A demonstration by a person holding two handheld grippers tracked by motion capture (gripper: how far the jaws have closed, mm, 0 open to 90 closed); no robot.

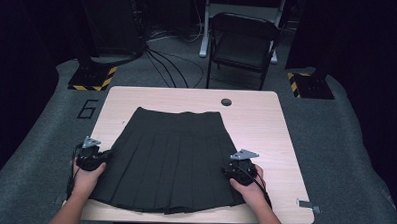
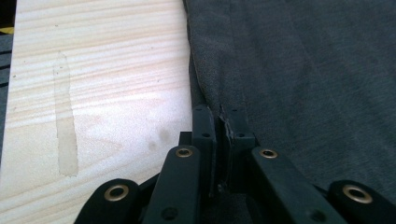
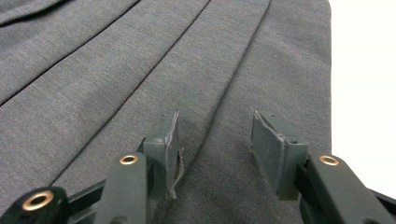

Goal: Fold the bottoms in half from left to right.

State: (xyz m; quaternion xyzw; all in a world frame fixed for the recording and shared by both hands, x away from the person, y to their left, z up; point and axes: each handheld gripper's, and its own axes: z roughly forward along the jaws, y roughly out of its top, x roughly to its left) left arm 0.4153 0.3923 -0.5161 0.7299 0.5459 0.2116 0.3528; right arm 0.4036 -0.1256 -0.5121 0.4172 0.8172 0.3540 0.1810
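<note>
A dark pleated skirt (image 1: 172, 158) lies flat over the middle of the tabletop (image 1: 266, 124), its hem reaching the near edge. Bare wood lies open along the far edge, down the right side and in a narrower strip on the left. The left claw (image 2: 219, 128) sits at the skirt's left edge, jaws closed on the cloth; the right claw (image 3: 215, 140) sits over the pleats near the right edge, jaws apart. A small dark round hole (image 1: 226, 102) marks the far strip, and a small clip (image 1: 308, 205) sits at the near right corner.

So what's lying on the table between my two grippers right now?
The pleated skirt, spread flat from left gripper to right gripper, seen in the high view.
</note>
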